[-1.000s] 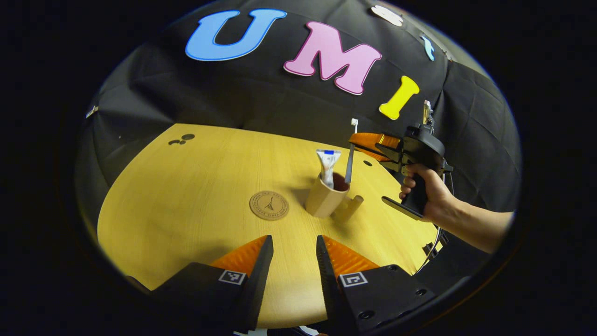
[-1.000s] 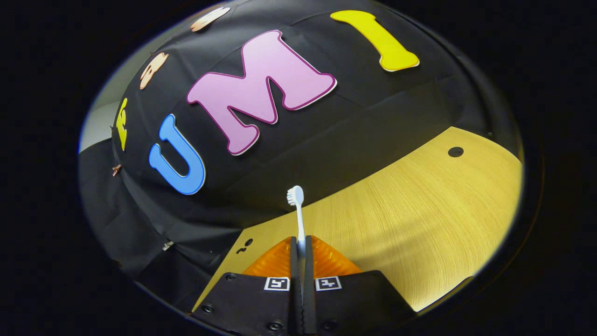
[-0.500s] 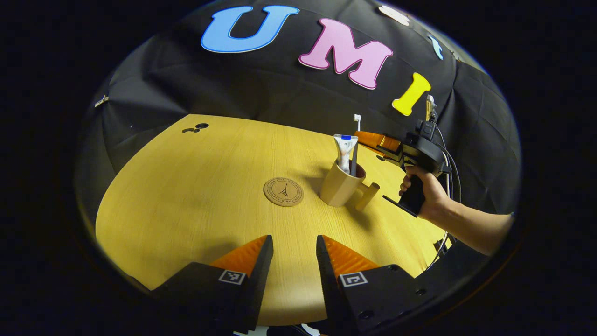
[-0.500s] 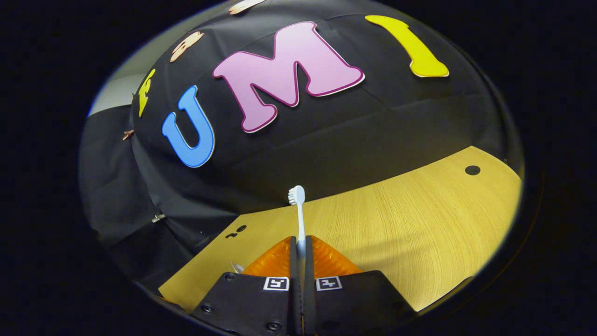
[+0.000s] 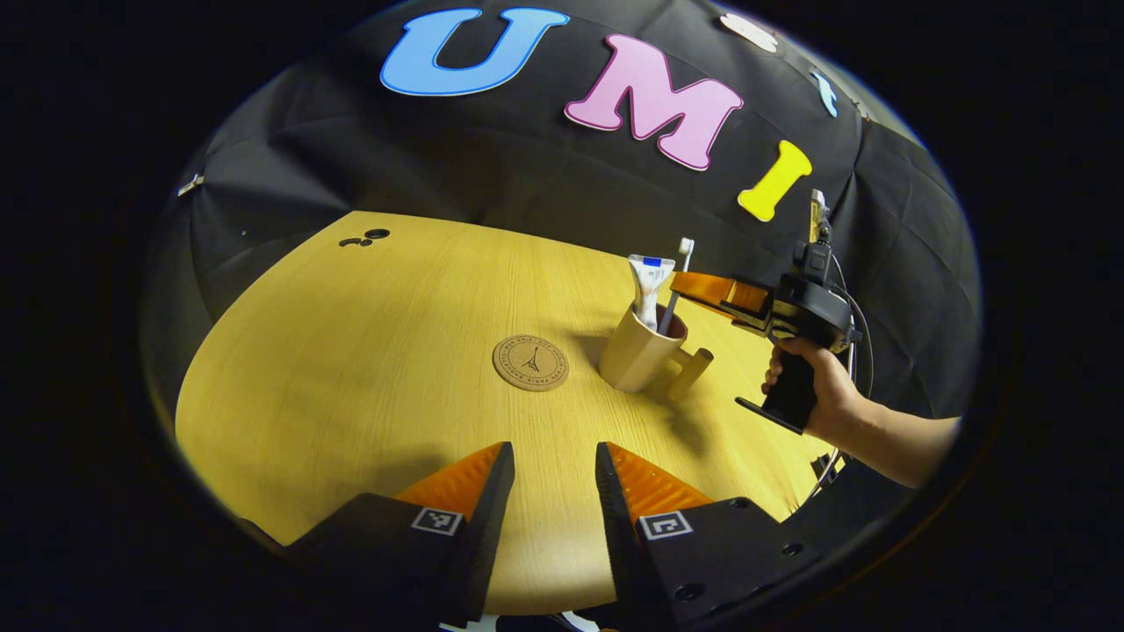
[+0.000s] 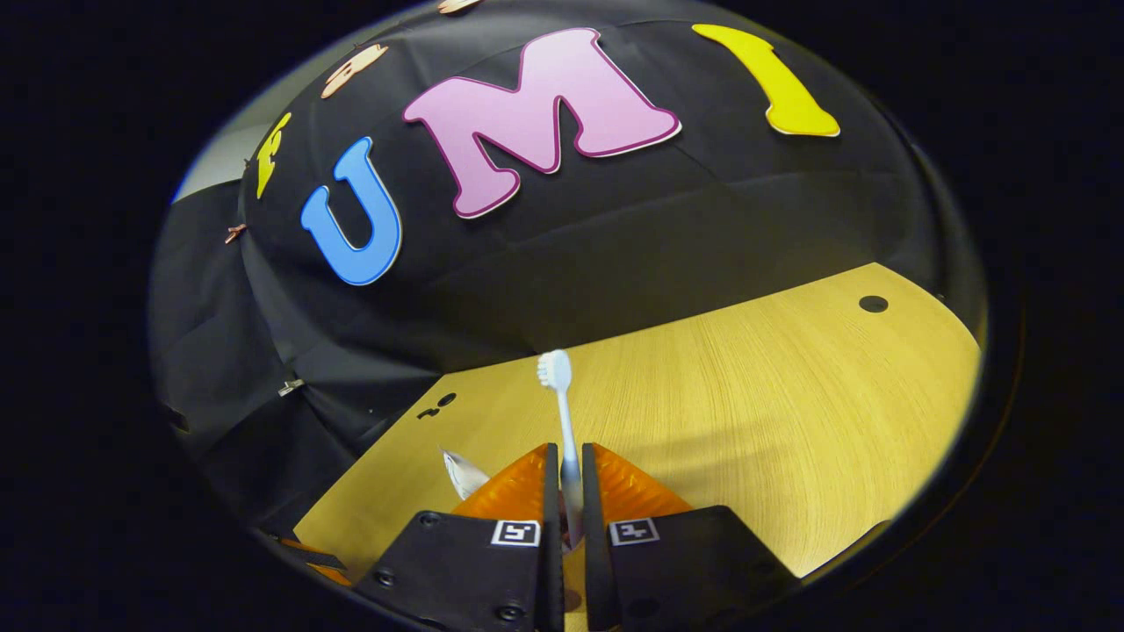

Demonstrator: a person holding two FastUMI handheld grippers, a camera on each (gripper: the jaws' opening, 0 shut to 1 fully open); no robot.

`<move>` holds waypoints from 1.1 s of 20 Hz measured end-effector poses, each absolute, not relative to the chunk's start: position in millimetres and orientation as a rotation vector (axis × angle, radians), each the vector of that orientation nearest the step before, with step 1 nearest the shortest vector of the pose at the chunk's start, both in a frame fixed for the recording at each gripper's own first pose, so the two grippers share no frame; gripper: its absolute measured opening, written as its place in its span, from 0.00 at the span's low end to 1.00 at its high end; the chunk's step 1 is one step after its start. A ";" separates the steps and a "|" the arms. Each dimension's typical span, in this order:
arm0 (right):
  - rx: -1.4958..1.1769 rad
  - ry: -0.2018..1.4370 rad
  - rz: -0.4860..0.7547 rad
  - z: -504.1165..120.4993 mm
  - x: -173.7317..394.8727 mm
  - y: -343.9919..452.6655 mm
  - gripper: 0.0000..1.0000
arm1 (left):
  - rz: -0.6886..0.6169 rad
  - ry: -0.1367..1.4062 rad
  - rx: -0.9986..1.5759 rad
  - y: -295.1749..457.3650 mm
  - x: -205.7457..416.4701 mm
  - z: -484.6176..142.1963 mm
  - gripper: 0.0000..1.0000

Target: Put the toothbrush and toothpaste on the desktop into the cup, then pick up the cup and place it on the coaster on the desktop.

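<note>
A beige cup [image 5: 634, 358] with a side handle stands on the yellow table [image 5: 351, 351], just right of the round brown coaster [image 5: 529, 362]. A white toothpaste tube [image 5: 650, 285] stands in the cup, and its corner [image 6: 461, 474] shows in the right gripper view. A white toothbrush [image 5: 678, 281] leans in the cup beside it, head up. My right gripper [image 6: 571, 448] is slightly open around the toothbrush handle [image 6: 566, 421], with a thin gap beside it. In the left gripper view that right gripper [image 5: 680, 283] hovers over the cup's right rim. My left gripper [image 5: 553, 448] is open and holds nothing, near the table's front edge.
A hand [image 5: 821, 399] holds the right gripper's grip above the table's right side. Small dark holes [image 5: 369, 235] mark the table's far left corner, and another hole [image 6: 873, 304] lies at its far right. Bare tabletop lies left of the coaster.
The right gripper has come down with the toothbrush, which now leans in the cup. Its fingers have parted a little from the handle. The left gripper has held still.
</note>
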State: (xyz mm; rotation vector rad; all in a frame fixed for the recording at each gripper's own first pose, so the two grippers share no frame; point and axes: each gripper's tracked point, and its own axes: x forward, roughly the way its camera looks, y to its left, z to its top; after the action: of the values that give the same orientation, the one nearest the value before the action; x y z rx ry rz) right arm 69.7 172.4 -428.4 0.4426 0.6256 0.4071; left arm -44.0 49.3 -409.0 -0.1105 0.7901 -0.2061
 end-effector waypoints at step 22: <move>0.196 0.991 0.346 -429.3 -29.7 136.0 0.41 | -0.230 0.740 -0.066 50.4 -42.3 -383.4 0.58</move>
State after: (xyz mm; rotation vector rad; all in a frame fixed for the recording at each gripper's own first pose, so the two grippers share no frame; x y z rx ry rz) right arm -29.7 136.0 -429.3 0.1960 0.9913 0.3462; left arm -42.3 50.4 -383.4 -0.0657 0.7403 -0.2301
